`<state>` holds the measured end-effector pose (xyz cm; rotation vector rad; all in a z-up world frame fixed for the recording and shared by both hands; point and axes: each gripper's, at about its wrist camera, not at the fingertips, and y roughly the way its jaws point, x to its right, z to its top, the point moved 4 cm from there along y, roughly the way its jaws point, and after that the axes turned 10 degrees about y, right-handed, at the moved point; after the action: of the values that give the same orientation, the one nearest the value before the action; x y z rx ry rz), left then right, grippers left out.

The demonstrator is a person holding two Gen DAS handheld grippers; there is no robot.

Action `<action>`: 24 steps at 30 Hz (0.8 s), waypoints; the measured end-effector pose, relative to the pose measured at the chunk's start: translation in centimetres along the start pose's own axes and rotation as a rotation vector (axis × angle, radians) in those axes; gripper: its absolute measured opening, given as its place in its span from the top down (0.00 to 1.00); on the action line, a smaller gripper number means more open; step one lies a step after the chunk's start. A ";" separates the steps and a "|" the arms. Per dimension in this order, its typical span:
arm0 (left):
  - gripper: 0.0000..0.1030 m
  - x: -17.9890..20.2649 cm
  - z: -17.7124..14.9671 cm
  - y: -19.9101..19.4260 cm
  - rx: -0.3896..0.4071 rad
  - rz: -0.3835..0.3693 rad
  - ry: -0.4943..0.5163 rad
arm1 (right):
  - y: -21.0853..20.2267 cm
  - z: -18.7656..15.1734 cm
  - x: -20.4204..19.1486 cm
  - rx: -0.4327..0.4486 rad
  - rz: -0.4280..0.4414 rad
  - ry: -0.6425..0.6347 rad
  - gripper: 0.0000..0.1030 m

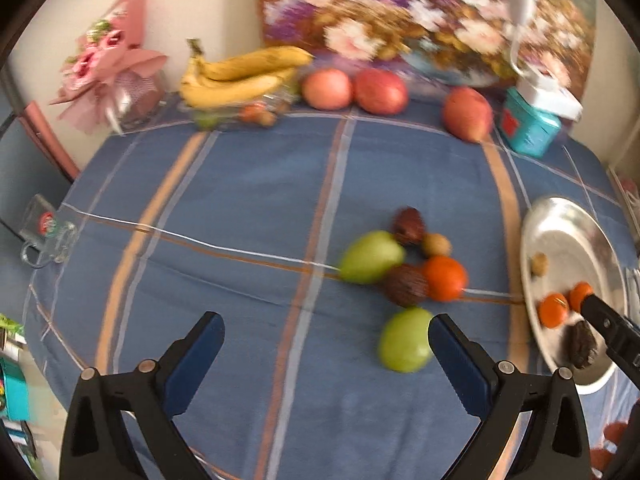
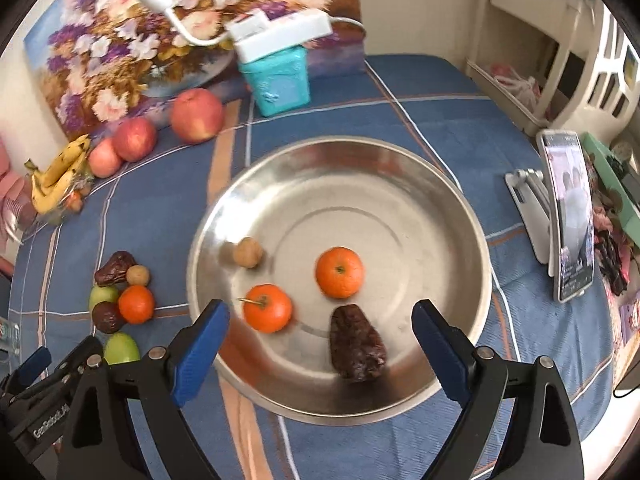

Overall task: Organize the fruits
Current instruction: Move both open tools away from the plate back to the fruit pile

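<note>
A round steel plate [image 2: 400, 184] on the blue checked cloth holds two oranges [image 2: 339, 272], a dark brown fruit [image 2: 356, 344] and a small tan fruit [image 2: 248, 253]. My right gripper [image 2: 320, 344] is open and empty over the plate's near rim. My left gripper [image 1: 326, 350] is open and empty, just left of a green fruit [image 1: 404, 340]. Beyond it lies a cluster: another green fruit [image 1: 370, 258], an orange [image 1: 445, 278], two dark fruits [image 1: 406, 285] and a small tan fruit [image 1: 437, 245]. The plate also shows in the left wrist view [image 1: 568, 224].
Bananas [image 1: 240, 76] and three red apples [image 1: 326, 89] lie along the far edge by a flower painting [image 1: 420, 12]. A teal box [image 1: 528, 124] stands at the back right. A phone on a stand [image 2: 568, 216] is right of the plate. A glass mug [image 1: 46, 232] sits at the left edge.
</note>
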<state>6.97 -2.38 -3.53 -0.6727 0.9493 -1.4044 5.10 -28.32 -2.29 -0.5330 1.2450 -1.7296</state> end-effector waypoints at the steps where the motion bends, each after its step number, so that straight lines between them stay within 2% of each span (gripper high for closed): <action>1: 0.00 -0.7 0.0 0.0 0.004 0.015 -0.013 | 0.0 -0.1 -0.4 0.002 0.006 -0.006 0.10; 6: 0.00 -4.1 0.2 0.4 0.001 0.031 -0.107 | 0.3 -1.0 -2.4 -0.031 0.058 -0.013 0.10; 12: 0.00 -6.2 0.1 0.7 -0.010 0.037 -0.146 | 1.0 -2.2 -5.3 -0.077 0.111 -0.045 0.10; 18: 0.00 -7.0 0.2 1.1 -0.017 0.023 -0.176 | 1.6 -3.4 -7.9 -0.118 0.135 -0.090 0.10; 24: 0.00 -6.3 0.0 1.9 -0.040 0.003 -0.153 | 1.7 -4.4 -9.9 -0.143 0.179 -0.119 0.10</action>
<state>8.44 3.94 -4.19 -0.7967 0.8585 -1.3144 7.34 -17.71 -4.02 -0.5811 1.2962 -1.4478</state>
